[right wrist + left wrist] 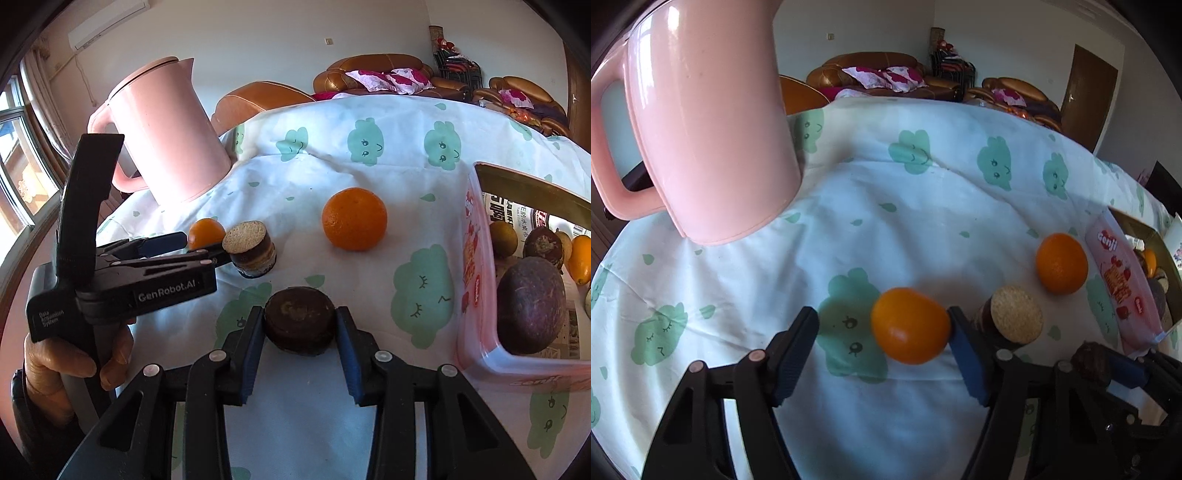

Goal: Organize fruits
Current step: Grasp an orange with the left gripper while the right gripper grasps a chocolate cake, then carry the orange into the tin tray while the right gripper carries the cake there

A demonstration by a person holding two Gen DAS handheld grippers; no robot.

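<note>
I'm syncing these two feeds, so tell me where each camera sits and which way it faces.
Left wrist: on the left gripper, facing the small orange between its open fingers and the pink kettle.
Right wrist: on the right gripper, facing the dark round fruit it grips; the person's left hand shows.
Shared: large orange, pink box.

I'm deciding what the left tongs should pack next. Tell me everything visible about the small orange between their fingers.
The small orange is a smooth, glossy, slightly oval citrus fruit, bright orange and whole, with no stem showing. It sits between the open left tongs, against or nearly against the right blue pad and clear of the left one. Whether it rests on the cloth or is lifted, I cannot tell. A jar stands just beside it; the bigger orange lies further off, toward the box.
</note>
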